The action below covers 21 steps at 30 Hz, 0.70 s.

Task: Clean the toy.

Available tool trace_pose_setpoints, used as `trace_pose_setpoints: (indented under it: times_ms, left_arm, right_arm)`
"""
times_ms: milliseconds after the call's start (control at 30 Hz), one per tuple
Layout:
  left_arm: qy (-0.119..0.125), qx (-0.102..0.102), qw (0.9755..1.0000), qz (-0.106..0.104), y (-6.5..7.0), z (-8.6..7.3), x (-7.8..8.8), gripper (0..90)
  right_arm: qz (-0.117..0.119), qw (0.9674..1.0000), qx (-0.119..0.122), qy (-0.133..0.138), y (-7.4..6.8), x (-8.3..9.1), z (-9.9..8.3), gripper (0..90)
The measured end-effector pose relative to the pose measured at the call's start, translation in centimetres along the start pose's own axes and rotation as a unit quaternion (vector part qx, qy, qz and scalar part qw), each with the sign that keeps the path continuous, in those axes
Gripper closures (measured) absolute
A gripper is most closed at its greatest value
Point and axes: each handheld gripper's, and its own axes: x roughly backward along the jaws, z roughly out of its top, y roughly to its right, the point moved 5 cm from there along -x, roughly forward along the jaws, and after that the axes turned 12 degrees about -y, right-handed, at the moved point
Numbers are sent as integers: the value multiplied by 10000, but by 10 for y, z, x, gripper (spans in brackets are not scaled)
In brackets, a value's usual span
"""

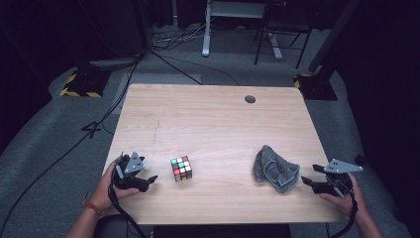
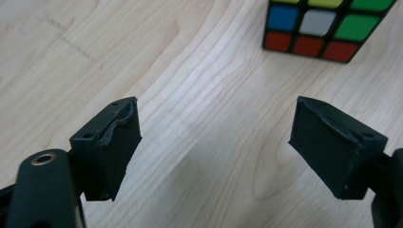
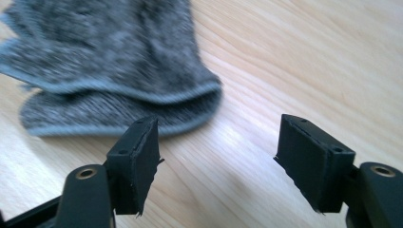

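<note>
Both grippers rest low at the near edge of the table (image 1: 213, 114) in the high view. Left gripper (image 1: 148, 179) sits at the near left, held in the left hand (image 1: 106, 186), pointing right toward the cube (image 1: 182, 168), which stands just beside its tips but apart from them. Right gripper (image 1: 306, 181) sits at the near right in the right hand (image 1: 346, 196), pointing left at the cloth (image 1: 275, 169), a crumpled grey heap close to its tips. Cube and cloth lie well apart, bare wood between them. A dark round hole (image 1: 250, 99) marks the far side of the table.

Left gripper view: the jaws of the left gripper (image 2: 214, 142) stand wide apart with nothing between them — only wood grain. The cube (image 2: 328, 26) is ahead and to the right, showing blue, white, green and red squares; no writing can be read on it.

Right gripper view: the right gripper (image 3: 218, 161) is also spread wide and empty. The cloth (image 3: 114, 66), speckled grey with a paler hem, lies just ahead of the left jaw — whether it touches cannot be told.
</note>
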Motion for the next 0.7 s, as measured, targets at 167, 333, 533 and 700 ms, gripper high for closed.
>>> trace_pose_setpoints:
  times_ms: [167,333,533,700]
  left_arm:
    - [-64,152,9997,-172,-1,-7,-4,173]
    - [-71,373,9985,-403,0,-12,-9,162]
    - [-41,547,9967,-592,-2,-13,-12,156]
    - [-38,555,9967,-595,-2,-13,-12,153]
  right_arm:
    - [-7,9994,-352,13,11,-4,-15,305]
    - [49,9970,-773,41,18,-8,-32,297]
    - [10,9959,-900,32,20,-5,-36,281]
    - [-78,9961,-875,17,19,-6,-35,276]
